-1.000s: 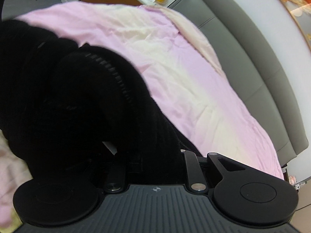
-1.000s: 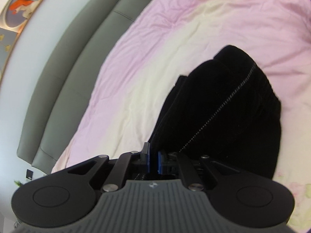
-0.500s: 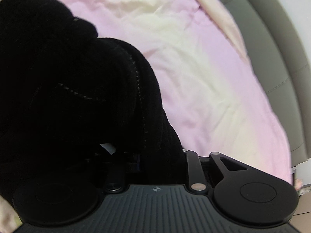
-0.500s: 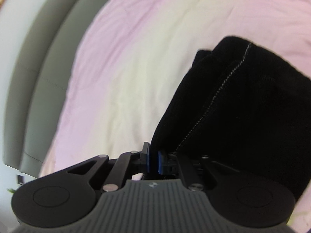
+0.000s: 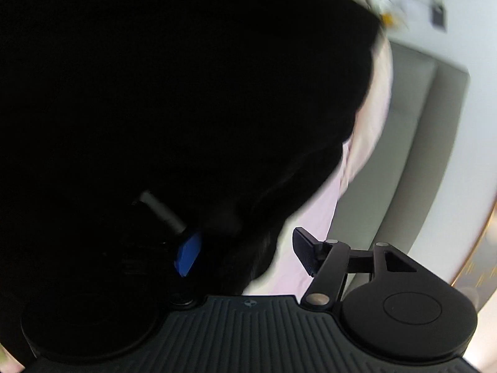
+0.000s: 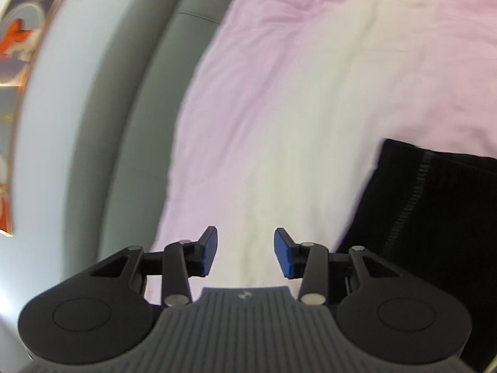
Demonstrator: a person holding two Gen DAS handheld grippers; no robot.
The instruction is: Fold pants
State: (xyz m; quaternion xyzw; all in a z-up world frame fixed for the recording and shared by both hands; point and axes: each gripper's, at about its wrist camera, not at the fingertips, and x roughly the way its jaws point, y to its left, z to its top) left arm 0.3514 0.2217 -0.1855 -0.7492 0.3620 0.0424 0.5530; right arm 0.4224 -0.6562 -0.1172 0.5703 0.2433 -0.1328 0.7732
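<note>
The black pants (image 5: 186, 93) fill most of the left wrist view and drape over the left side of my left gripper (image 5: 245, 253). Its jaws stand apart, with black cloth still lying between them; the left blue pad (image 5: 188, 256) peeks out from under the cloth. In the right wrist view the pants (image 6: 435, 214) lie flat on the bed at the right, a stitched seam running down them. My right gripper (image 6: 245, 253) is open and empty, just left of the pants' edge, above the quilt.
A pink and cream quilt (image 6: 310, 93) covers the bed. A grey padded headboard (image 6: 124, 124) runs along the left in the right wrist view and along the right in the left wrist view (image 5: 419, 140). A framed picture (image 6: 18, 46) hangs on the white wall.
Both grippers have opened and let go of the pants. The pants have dropped onto the bed; my right gripper has drawn off to the left of them.
</note>
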